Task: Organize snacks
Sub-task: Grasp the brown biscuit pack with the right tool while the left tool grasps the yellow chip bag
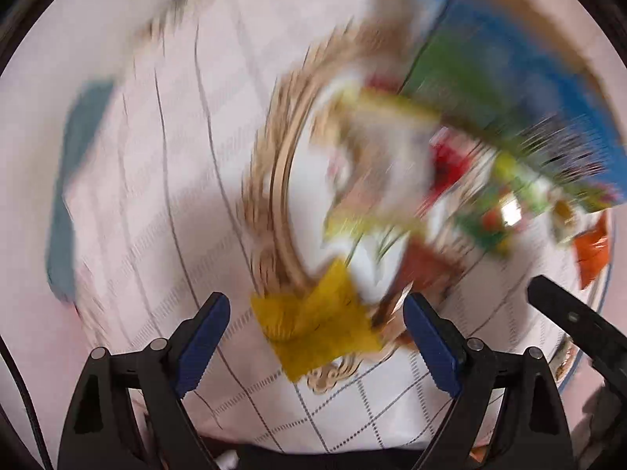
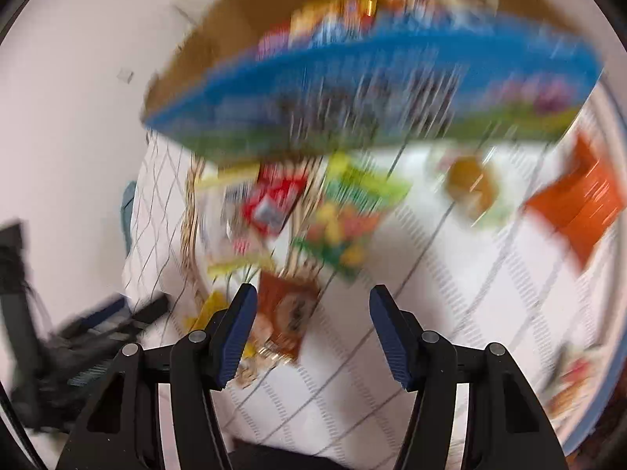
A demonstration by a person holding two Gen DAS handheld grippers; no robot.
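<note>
Both views are smeared by motion. A woven basket (image 1: pixel 270 180) holds several snack packets, among them a red one (image 2: pixel 274 196) and a yellow-edged one (image 1: pixel 384 149). My left gripper (image 1: pixel 317 337) points down, open, over a yellow packet (image 1: pixel 317 329) that lies across the basket rim; its pads do not touch the packet. My right gripper (image 2: pixel 315 333) is open over the checked cloth, with a brown packet (image 2: pixel 286 313) just past its left finger (image 2: pixel 239 333). A green sweets packet (image 2: pixel 345 219) and an orange packet (image 2: pixel 580 196) lie on the cloth.
A large blue cardboard box (image 2: pixel 352 90) full of snacks stands behind the basket. A round tan snack (image 2: pixel 470 188) lies right of it. The white checked tablecloth (image 1: pixel 156 196) ends at a blue table rim (image 2: pixel 611 352). A black finger of the other tool (image 1: pixel 568 321) shows at right.
</note>
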